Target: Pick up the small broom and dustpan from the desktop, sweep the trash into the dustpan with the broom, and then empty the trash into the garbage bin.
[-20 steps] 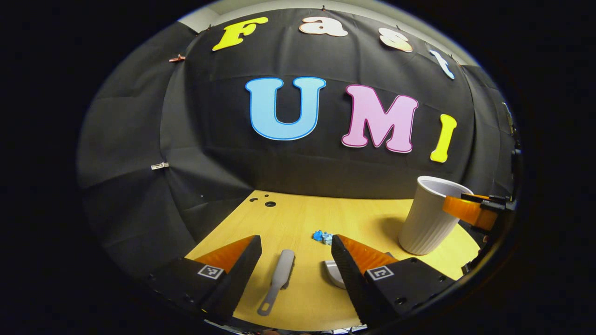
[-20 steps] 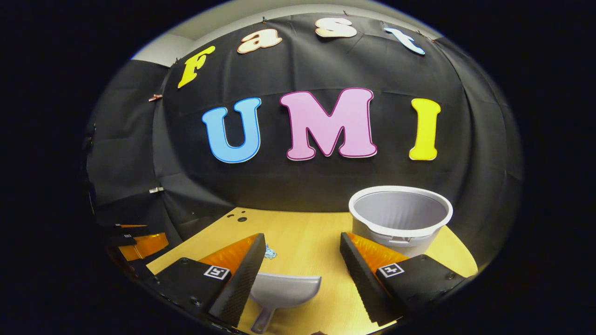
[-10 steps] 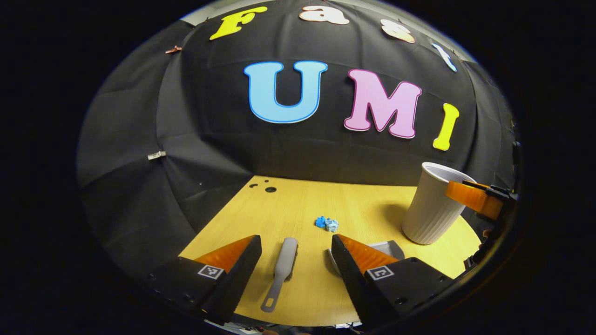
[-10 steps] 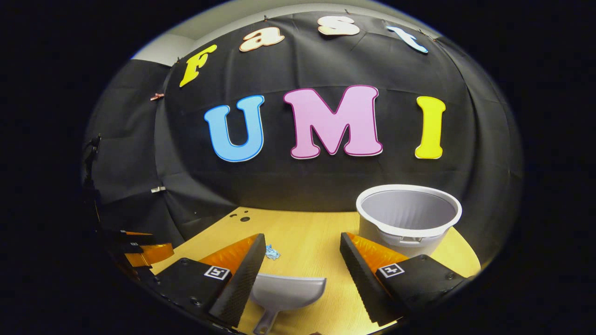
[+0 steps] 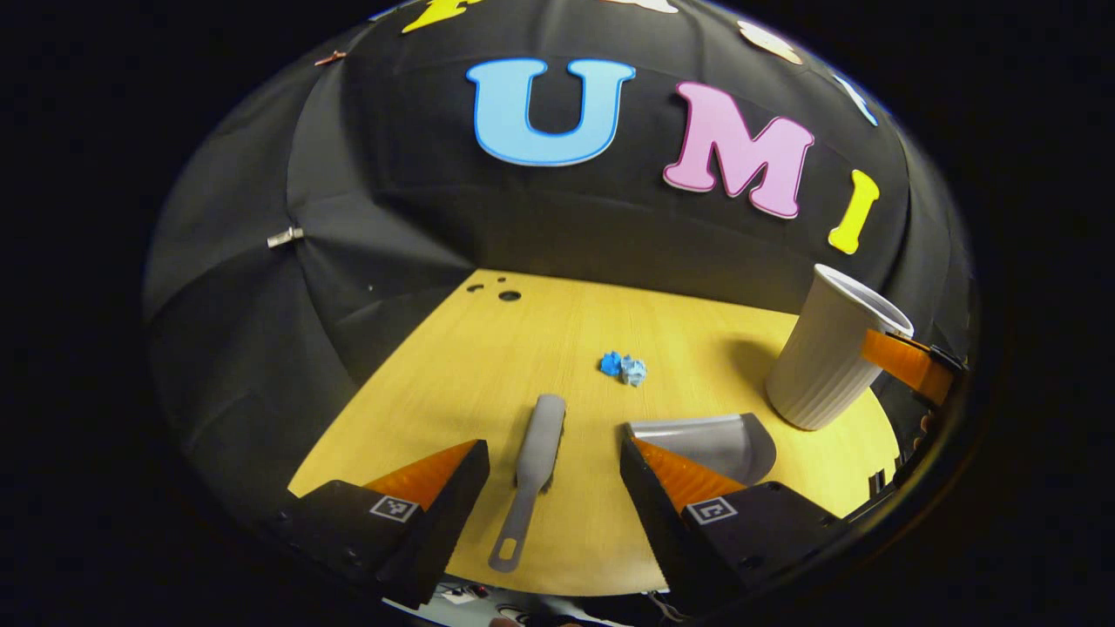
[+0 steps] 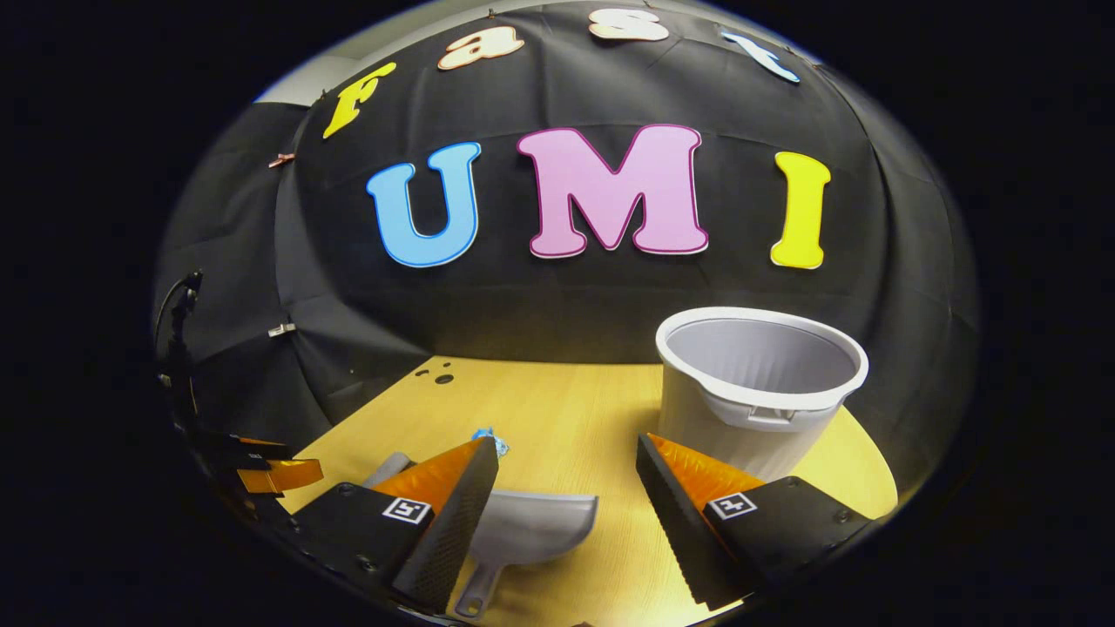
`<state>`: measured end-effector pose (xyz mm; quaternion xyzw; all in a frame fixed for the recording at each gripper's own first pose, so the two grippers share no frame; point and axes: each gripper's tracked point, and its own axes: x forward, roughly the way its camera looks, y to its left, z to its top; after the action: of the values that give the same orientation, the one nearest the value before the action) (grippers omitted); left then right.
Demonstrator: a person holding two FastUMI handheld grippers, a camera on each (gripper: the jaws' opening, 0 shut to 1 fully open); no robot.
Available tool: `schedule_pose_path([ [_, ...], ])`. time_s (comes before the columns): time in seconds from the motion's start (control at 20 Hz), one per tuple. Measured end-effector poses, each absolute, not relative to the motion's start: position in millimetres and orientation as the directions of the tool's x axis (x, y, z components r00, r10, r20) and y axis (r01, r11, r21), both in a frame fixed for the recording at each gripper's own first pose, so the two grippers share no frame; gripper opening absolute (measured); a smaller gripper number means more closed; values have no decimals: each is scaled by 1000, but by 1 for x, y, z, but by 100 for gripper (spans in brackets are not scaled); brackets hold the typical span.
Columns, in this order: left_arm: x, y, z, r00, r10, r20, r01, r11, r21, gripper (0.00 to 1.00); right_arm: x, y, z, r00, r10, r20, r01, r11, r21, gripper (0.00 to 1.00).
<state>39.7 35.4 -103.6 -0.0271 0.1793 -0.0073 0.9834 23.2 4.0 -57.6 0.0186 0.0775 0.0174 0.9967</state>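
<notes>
A small grey broom [image 5: 533, 470] lies on the wooden desk [image 5: 488, 366], its handle toward me, between the fingers of my open left gripper [image 5: 554, 461], which hovers above it. A grey dustpan [image 5: 710, 441] lies to its right, partly behind my right finger. Blue crumpled trash [image 5: 624, 367] sits farther back. In the right gripper view, the dustpan [image 6: 536, 531] rests below my open right gripper [image 6: 566, 457], near its left finger, with the trash [image 6: 490, 438] peeking beyond. The white bin [image 6: 753, 383] stands at the right.
The ribbed white bin [image 5: 826, 359] stands at the desk's right side, with the other gripper's orange finger [image 5: 902, 364] beside it. Small holes [image 5: 508, 295] mark the desk's far left corner. Black cloth walls close the back and left.
Both cameras have tilted down and risen, showing more desk. The dustpan is more exposed in the left gripper view. Nothing on the desk has moved; both grippers stay open.
</notes>
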Motion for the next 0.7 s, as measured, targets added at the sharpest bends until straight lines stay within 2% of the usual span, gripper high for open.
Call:
schedule_pose_path([
  [0.3, 55, 41, -165, 816, -83, -572, -3, 989, -148, 96, 22, 7, -85, 974, 56, -220, -43, 997, 64, 99],
  [0.7, 80, 58, -222, 595, -58, -802, 37, 998, -44, 96, 9, 9, -128, 939, 71, -337, -45, 995, 85, 99],
])
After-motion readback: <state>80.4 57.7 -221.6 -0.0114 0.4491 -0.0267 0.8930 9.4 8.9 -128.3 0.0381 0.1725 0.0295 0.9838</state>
